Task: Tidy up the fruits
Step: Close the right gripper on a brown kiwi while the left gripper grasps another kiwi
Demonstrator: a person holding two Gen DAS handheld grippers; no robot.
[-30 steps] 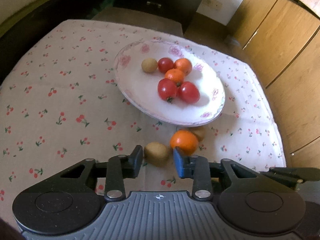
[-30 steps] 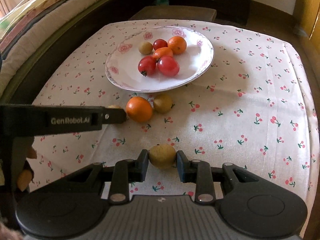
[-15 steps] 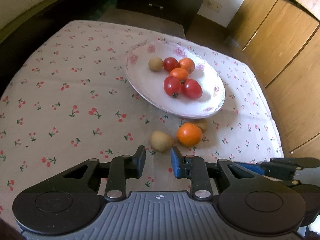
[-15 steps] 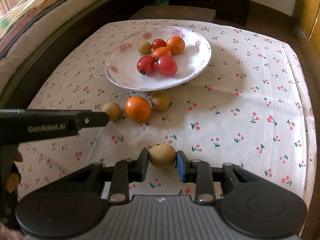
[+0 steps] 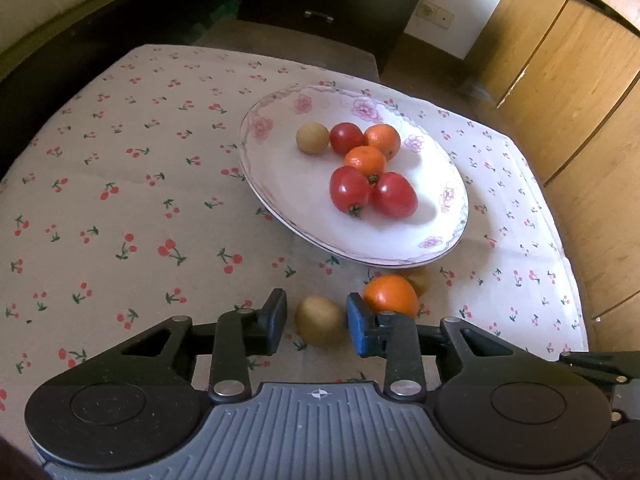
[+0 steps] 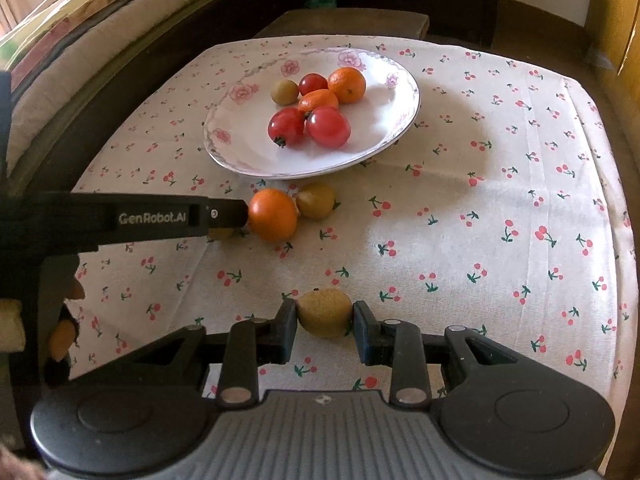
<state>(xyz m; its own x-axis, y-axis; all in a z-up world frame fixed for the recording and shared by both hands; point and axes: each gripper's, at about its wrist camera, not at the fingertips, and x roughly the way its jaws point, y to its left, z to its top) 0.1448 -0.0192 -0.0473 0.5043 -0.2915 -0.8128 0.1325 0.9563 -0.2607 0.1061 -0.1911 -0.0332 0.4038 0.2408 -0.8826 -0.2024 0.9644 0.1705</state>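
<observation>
Right gripper (image 6: 325,326) pinches a brown fruit (image 6: 324,313); left gripper (image 5: 316,322), jaws just opening, straddles another brown fruit (image 5: 320,321) unpressed. Next: close, carry to the plate (image 5: 400,252).

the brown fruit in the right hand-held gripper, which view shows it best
The right wrist view: the brown fruit sits clamped between the right hand-held gripper pads, unobstructed. The left wrist view does not show it, only that gripper's edge.
</observation>
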